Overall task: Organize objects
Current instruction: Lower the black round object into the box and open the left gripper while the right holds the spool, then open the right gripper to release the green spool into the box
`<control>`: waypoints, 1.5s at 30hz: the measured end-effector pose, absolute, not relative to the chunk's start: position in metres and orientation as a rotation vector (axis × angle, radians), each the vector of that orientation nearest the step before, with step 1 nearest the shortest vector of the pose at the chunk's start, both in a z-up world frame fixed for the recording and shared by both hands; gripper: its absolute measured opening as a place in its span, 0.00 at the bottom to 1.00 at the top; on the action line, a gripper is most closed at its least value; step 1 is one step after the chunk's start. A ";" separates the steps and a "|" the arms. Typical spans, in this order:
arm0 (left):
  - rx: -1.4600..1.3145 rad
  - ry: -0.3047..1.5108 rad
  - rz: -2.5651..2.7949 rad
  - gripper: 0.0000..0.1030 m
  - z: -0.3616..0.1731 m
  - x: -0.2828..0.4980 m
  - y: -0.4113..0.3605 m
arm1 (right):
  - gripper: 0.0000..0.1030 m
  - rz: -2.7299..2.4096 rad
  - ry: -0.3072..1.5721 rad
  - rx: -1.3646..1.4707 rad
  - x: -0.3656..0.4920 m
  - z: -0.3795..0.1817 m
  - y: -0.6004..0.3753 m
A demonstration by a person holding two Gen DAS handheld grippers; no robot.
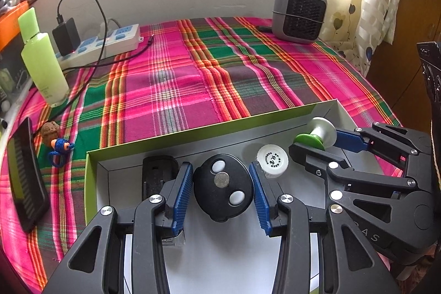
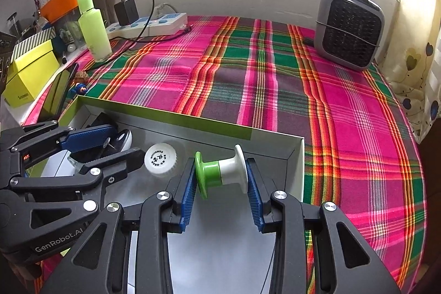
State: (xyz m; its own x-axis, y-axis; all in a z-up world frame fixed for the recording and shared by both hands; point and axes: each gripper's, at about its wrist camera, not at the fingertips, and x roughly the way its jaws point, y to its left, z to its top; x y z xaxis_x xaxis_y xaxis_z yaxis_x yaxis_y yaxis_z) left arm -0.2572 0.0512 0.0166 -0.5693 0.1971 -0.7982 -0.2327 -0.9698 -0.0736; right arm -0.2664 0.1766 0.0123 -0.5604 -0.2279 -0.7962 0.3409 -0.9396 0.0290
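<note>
Both grippers tilt down into the box (image 1: 193, 130) on the plaid surface (image 1: 193, 68), side by side. The left gripper (image 1: 222, 188) has its fingers pinching a black remote (image 1: 223, 188). The right gripper (image 2: 222, 175) pinches a green-and-white spool (image 2: 222, 171) by its ends. A white cap (image 2: 160, 159) lies between them.

The left tool (image 1: 222, 188) points steeply down, its two blue pads on either side of a black oval object, touching or nearly touching it. The right tool (image 2: 222, 178) is just beside it, tilted down the same way, its pads pressing both ends of a spool.
</note>
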 end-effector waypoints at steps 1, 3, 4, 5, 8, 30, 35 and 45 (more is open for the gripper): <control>-1.309 0.061 2.585 0.39 0.017 -0.258 0.051 | 0.35 -2.516 0.190 1.259 -0.266 0.012 0.176; -1.311 0.063 2.583 0.39 0.016 -0.258 0.051 | 0.35 -2.518 0.200 1.262 -0.266 0.012 0.175; -1.312 0.064 2.582 0.39 0.016 -0.259 0.051 | 0.35 -2.520 0.205 1.263 -0.266 0.012 0.175; -1.314 0.065 2.581 0.39 0.015 -0.258 0.052 | 0.35 -2.521 0.206 1.263 -0.266 0.012 0.175; -1.323 0.070 2.582 0.39 0.015 -0.258 0.052 | 0.35 -2.522 0.210 1.265 -0.266 0.012 0.174; -1.316 0.062 2.589 0.45 0.016 -0.255 0.050 | 0.36 -2.536 0.197 1.259 -0.265 0.014 0.174; -1.314 0.062 2.588 0.45 0.018 -0.253 0.049 | 0.37 -2.539 0.196 1.254 -0.263 0.016 0.174; -1.308 0.053 2.606 0.46 0.023 -0.241 0.044 | 0.41 -2.548 0.184 1.245 -0.254 0.019 0.176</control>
